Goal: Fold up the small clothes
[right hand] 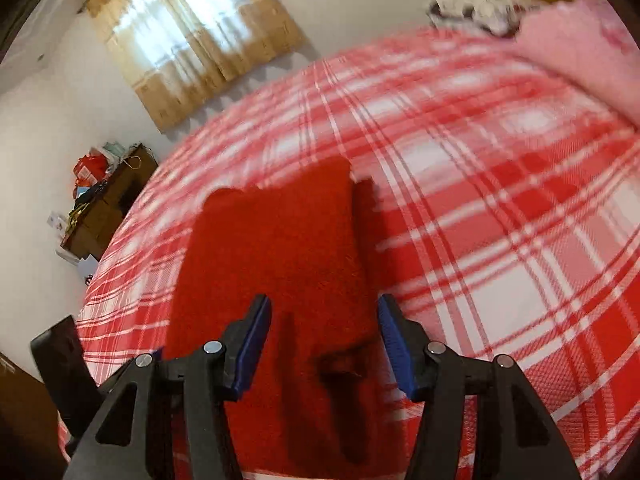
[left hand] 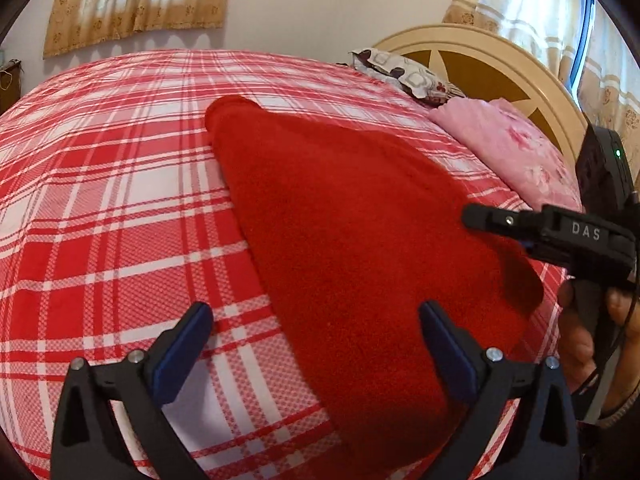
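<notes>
Left wrist view first: we see our left gripper (left hand: 316, 320) with its jaws spread wide, the blue pads (left hand: 182, 354) well apart and pressing on nothing. Between and beneath them lies the near end of the red garment (left hand: 352, 232) — a fuzzy, folded piece lying flat on the red-and-white plaid bedsheet (left hand: 100, 208). Its near edge passes under the right-hand pad, while the left-hand pad hangs over bare plaid. Ahead of the jaws the garment runs away from us and narrows to a rounded far end. To the right of the jaws, the right gripper (left hand: 472, 216) reaches in over the garment's right edge, with a hand (left hand: 580, 336) on its grip. Beyond that side lies a pink floral cloth (left hand: 508, 144), then a patterned pillow (left hand: 404, 74) against the cream headboard (left hand: 492, 60). Curtains (left hand: 136, 4) hang on the far wall.

Right wrist view is blurred. We see the right gripper (right hand: 324, 332) with its jaws partly parted, and nothing between the pads — the red garment (right hand: 276, 248) lies directly below and ahead of them, its shadowed fold just under the gap. To the right of the jaws the plaid bedsheet (right hand: 500, 208) spreads out bare. Far to the left stands a cluttered dark cabinet (right hand: 108, 204), with a curtained window (right hand: 192, 44) beyond.
</notes>
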`<state>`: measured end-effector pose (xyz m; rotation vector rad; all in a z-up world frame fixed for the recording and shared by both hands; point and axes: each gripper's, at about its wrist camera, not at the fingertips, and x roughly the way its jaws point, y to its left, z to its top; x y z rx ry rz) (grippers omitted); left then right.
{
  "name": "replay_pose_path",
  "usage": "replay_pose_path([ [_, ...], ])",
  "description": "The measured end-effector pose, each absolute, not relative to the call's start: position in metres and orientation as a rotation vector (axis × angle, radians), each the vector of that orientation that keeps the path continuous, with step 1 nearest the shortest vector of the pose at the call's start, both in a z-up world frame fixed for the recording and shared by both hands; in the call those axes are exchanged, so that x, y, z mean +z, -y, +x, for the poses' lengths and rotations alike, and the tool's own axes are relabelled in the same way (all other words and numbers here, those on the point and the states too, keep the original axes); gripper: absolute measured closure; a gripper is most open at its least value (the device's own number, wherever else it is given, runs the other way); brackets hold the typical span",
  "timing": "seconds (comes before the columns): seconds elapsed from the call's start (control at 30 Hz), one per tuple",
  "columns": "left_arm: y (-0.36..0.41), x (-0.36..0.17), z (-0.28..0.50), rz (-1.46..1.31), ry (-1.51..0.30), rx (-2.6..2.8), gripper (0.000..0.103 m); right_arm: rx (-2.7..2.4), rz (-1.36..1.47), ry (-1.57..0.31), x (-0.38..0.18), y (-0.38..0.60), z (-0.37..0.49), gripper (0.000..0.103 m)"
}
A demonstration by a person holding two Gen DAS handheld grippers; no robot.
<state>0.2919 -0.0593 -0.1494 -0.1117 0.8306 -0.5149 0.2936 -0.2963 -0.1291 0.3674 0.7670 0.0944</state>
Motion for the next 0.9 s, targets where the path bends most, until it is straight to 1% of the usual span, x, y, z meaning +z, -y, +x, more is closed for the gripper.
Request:
replay_pose_path([
  [0.1, 0.058, -0.151, 0.293, -0.131, -0.842, -0.525, 0.0, 0.136, 0.307, -0.701, -0.111, 0.27, 0.293, 0.047],
  [0.27, 0.056, -0.152, 0.294, -0.149, -0.852, -0.527, 0.0, 0.211, 0.259, -0.754, -0.112, 0.246, 0.313, 0.047],
  [0.4, 0.057, -0.152, 0.294, -0.15, -0.856, -0.524, 0.0, 0.171, 0.254, -0.847, -0.139, 0.262, 0.33, 0.047],
  [0.57, 0.059, -0.152, 0.295, -0.143, -0.861, -0.525, 0.0, 0.214, 0.254, -0.802, -0.147, 0.277, 0.321, 0.047],
  [0.67, 0.058, -0.153, 0.296, -0.143, -0.862, -0.528, 0.0, 0.113, 0.248, -0.8, -0.149, 0.287, 0.321, 0.047],
  [0.7, 0.057, -0.153, 0.296, -0.142, -0.863, -0.528, 0.0, 0.078, 0.292, -0.835, -0.157, 0.299, 0.323, 0.046],
  [0.73, 0.057, -0.153, 0.296, -0.141, -0.863, -0.528, 0.0, 0.097, 0.364, -0.846, -0.162, 0.309, 0.324, 0.042],
  [0.8, 0.057, -0.153, 0.296, -0.143, -0.864, -0.529, 0.0, 0.113, 0.447, -0.843, -0.167, 0.322, 0.32, 0.041],
  [0.9, 0.059, -0.153, 0.296, -0.132, -0.864, -0.528, 0.0, 0.08, 0.357, -0.814, -0.156, 0.313, 0.312, 0.041],
])
